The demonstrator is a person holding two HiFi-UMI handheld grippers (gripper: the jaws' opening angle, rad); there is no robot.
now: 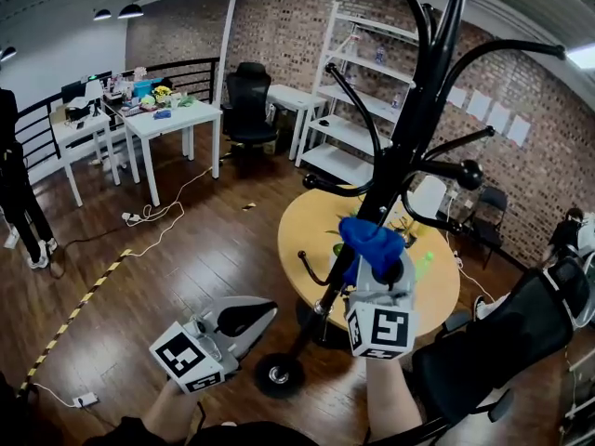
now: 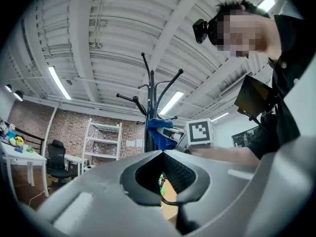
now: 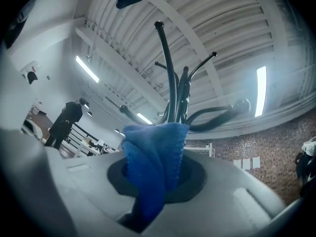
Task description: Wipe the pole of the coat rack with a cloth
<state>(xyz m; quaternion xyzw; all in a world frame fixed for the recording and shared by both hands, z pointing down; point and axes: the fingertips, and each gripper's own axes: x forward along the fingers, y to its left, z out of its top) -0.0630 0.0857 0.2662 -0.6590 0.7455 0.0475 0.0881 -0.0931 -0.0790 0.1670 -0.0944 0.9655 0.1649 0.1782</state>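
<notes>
The right claw (image 3: 159, 177) is pinched on a blue cloth (image 3: 154, 154), which bunches up between its jaws and stands out past their tips. In the head view this claw (image 1: 376, 260) points upward and the cloth (image 1: 372, 238) lies against the black pole (image 1: 406, 136) of the coat rack, just below the lowest curved hooks. Straight ahead of the claw the pole (image 3: 183, 95) runs up toward a white ribbed ceiling, with hook arms spreading from it on all sides. Down and to the left of the right claw, the left claw (image 1: 268, 311) is held low with its jaws pressed together at the tips and nothing between them. It sits apart from the pole, just above the rack's round base (image 1: 279, 375) on the wooden floor (image 1: 177, 277). The left gripper view looks up past that claw's closed tips (image 2: 163, 153) to the pole (image 2: 151, 107) and the cloth (image 2: 157, 132) beside it. Just behind the right claw is a round yellow surface (image 1: 444, 297), and a black office chair (image 1: 507, 337) stands to its right. Far off beyond the left claw stand white desks (image 1: 177, 119) loaded with small items, another black chair (image 1: 248, 100), a white shelf (image 1: 358, 110) against the brick wall (image 1: 288, 35), and a person in dark clothes (image 1: 13, 179) at the far left edge.
</notes>
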